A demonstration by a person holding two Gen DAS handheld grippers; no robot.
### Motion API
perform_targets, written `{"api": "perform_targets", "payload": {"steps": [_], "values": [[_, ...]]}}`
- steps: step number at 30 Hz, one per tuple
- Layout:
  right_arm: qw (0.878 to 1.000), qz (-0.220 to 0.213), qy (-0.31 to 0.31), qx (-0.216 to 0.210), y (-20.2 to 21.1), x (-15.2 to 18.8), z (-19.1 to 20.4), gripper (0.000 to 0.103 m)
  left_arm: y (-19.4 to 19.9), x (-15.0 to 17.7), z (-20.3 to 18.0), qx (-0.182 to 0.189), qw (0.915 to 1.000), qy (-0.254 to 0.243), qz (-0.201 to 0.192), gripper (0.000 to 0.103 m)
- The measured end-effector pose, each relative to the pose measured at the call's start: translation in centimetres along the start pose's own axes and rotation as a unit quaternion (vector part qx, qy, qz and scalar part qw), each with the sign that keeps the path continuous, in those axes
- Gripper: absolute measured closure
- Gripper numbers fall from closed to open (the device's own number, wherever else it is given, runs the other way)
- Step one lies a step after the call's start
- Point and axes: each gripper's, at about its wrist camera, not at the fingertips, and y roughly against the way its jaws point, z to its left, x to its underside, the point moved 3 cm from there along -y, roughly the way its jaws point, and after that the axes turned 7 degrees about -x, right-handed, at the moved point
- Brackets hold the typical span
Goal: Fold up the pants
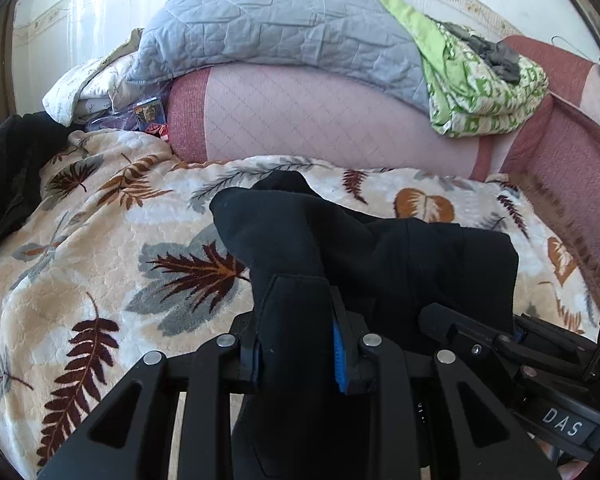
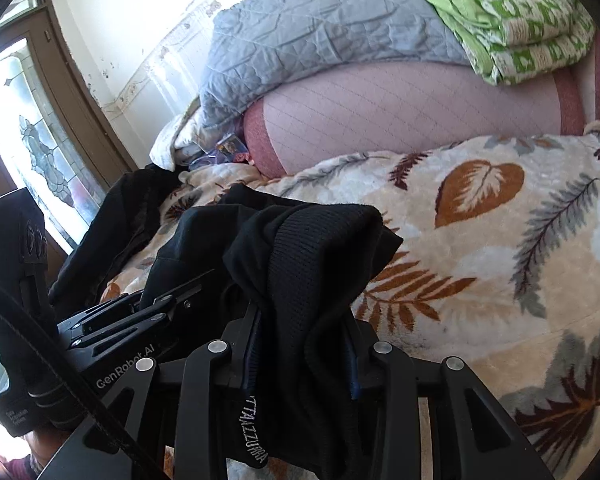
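The black pants (image 1: 364, 248) hang bunched between both grippers above a leaf-patterned blanket (image 1: 100, 264). My left gripper (image 1: 298, 344) is shut on a fold of the pants, blue pads pressed against the cloth. My right gripper (image 2: 300, 352) is shut on the ribbed waistband end of the pants (image 2: 312, 248), where a lettered drawstring hangs down. The two grippers are close side by side: the right one shows at the left wrist view's right edge (image 1: 500, 336), the left one at the right wrist view's left (image 2: 132, 320).
A pink sofa back (image 1: 320, 120) carries a grey quilt (image 1: 268, 20) and a green patterned bedsheet (image 1: 480, 80). Another dark garment (image 1: 12, 176) lies at the blanket's left end. A door with stained glass (image 2: 40, 148) stands left.
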Motion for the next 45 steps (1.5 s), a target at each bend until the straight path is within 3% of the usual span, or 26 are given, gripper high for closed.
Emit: {"api": "perform_targets", "payload": {"steps": [18,21,22,27,30,33,36,39,42,45], "values": [[1.0,0.014,-0.003,0.021,-2.8,0.3,-2.4,0.066,-2.5,0.9,-0.2,-0.027,0.9994,-0.017,0.013,0.075],[0.999,0.014,-0.008,0.03,-2.9,0.4,-2.9,0.057,-2.4,1.0,-0.1,-0.044,0.9987,-0.022,0.012,0.071],[0.999,0.011,-0.012,0.037,-2.9,0.4,-3.1,0.051,-2.3,0.9,0.0,-0.047,0.9986,-0.021,0.013,0.07],[0.998,-0.014,-0.039,0.052,-1.6,-0.1,-4.6,0.047,-0.3,0.2,1.3,-0.049,0.9987,0.002,-0.014,0.053],[0.996,-0.048,-0.038,0.063,0.2,-1.0,-4.5,0.047,1.0,-0.4,2.4,-0.057,0.9976,0.018,-0.034,0.051],[0.996,-0.068,-0.028,0.054,1.4,-1.5,-3.4,0.047,0.3,-0.1,2.7,-0.056,0.9981,0.018,-0.016,0.05],[0.998,-0.049,-0.021,0.022,0.8,-1.0,-2.2,0.047,-1.6,1.2,2.1,-0.067,0.9975,-0.003,0.024,0.05],[1.0,-0.018,-0.012,0.023,-0.9,0.1,-1.9,0.045,-3.8,2.8,1.1,-0.067,0.9947,-0.032,0.072,0.05],[0.999,0.022,-0.025,0.039,-2.7,1.4,-2.9,0.044,-3.3,2.9,1.0,-0.065,0.9955,-0.028,0.063,0.049],[0.999,0.015,-0.028,0.041,-2.3,1.4,-3.3,0.041,-1.8,2.6,1.0,-0.061,0.9971,-0.025,0.039,0.039]]}}
